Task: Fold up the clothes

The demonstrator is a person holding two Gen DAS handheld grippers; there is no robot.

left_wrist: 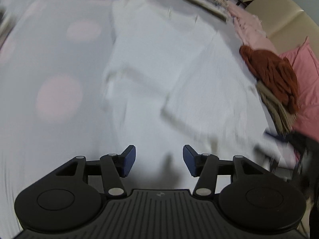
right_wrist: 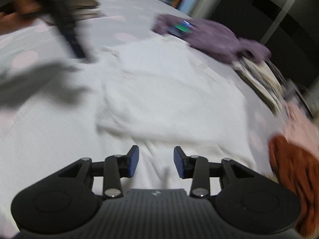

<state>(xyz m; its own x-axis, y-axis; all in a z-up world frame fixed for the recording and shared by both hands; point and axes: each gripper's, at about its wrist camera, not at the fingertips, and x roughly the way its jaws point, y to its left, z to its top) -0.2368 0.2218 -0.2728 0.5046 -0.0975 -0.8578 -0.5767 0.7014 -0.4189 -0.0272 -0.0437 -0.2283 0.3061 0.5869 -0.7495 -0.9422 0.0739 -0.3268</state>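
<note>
White knit garment (left_wrist: 159, 63), soft cloth, spread with some layers lapped over, mid-bed on a grey sheet with pale pink dots (left_wrist: 57, 95).
Judged light, limp and yielding; it should drape and slide when lifted, so an edge or corner makes the surest hold, pinched through all layers; blur hides the hems. Left gripper (left_wrist: 159, 161) and right gripper (right_wrist: 156, 162) hover over its near part, fingers spread, holding nothing. Purple garment (right_wrist: 215, 37) lies toward the bed's far edge; rust knit (left_wrist: 273, 73) tops a side stack.
</note>
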